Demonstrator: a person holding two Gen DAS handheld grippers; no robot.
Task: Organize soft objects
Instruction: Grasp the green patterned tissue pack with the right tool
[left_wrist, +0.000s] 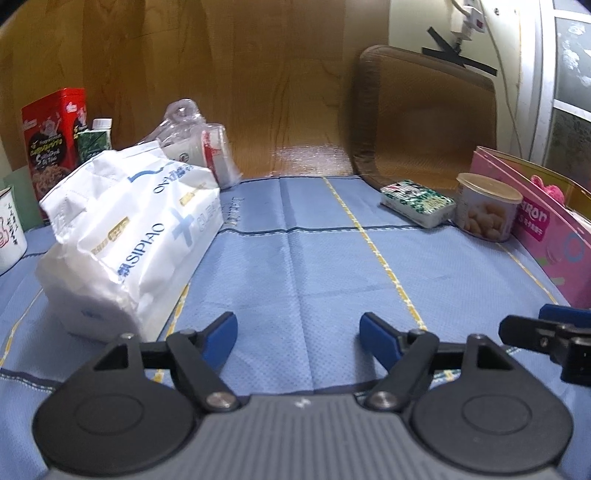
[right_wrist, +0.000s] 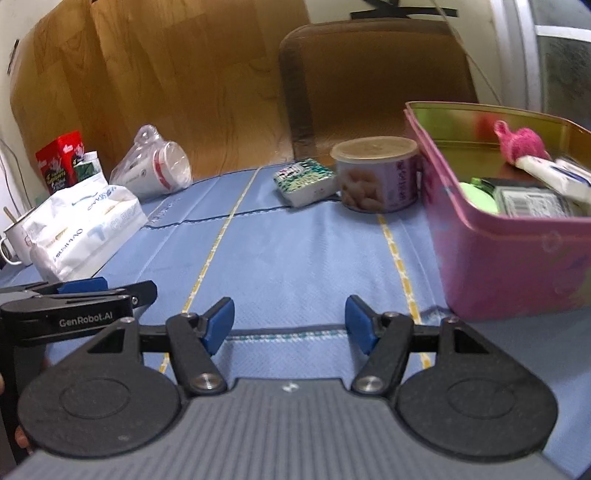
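Note:
A white soft tissue pack (left_wrist: 125, 240) lies on the blue cloth (left_wrist: 295, 266), just ahead and left of my left gripper (left_wrist: 299, 338), which is open and empty. It also shows far left in the right wrist view (right_wrist: 81, 229). My right gripper (right_wrist: 290, 323) is open and empty, low over the cloth (right_wrist: 295, 251). A pink tin box (right_wrist: 509, 251) stands to its right, holding a pink knitted item (right_wrist: 524, 142), a white tube (right_wrist: 554, 177) and other small things. The box's side (left_wrist: 546, 240) shows at the right of the left wrist view.
A lidded round can (right_wrist: 376, 173) and a small green-white pack (right_wrist: 304, 181) sit by the tin box. A bagged white cup (right_wrist: 159, 168), a red box (right_wrist: 61, 158) and a white mug (right_wrist: 16, 240) stand at the left. A brown chair back (right_wrist: 369, 81) rises behind the table.

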